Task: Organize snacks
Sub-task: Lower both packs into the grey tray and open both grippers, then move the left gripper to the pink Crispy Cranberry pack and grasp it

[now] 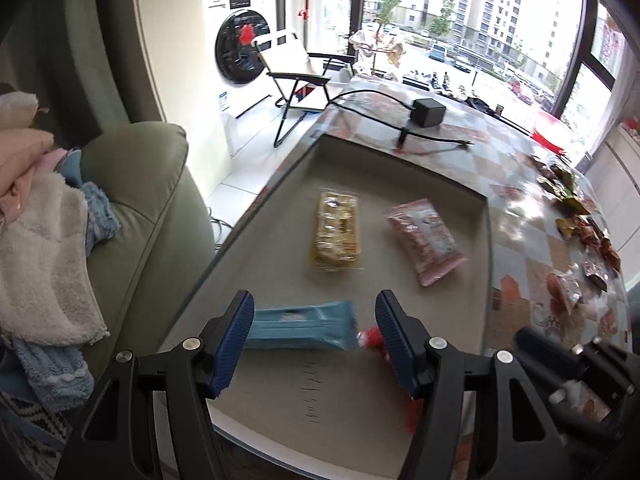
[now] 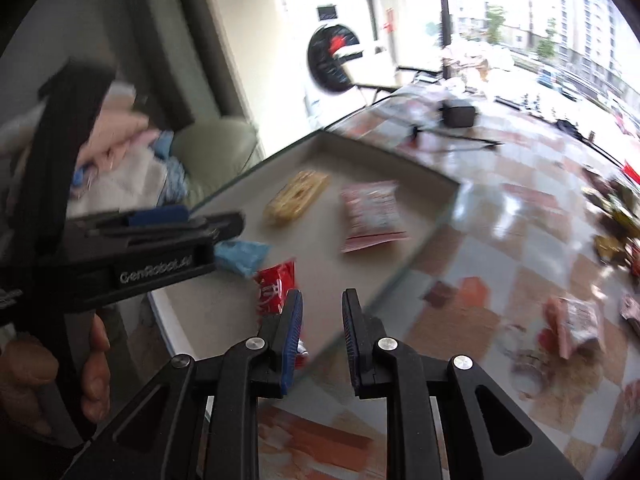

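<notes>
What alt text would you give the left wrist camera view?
Open left gripper hovers over a blue snack packet lying on a grey tray, with a yellow cracker pack and pink snack bag beyond.

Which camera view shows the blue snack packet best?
The left wrist view: the blue packet lies sharp and nearly whole on the grey tray, between the open left gripper's fingers. The right wrist view shows only one blurred end behind that gripper.

text: "GenRobot.AI" | on: side of the black body of the left hand-held gripper, right wrist view | snack wrappers: print blurred, unreadable | washing machine label: too small
</notes>
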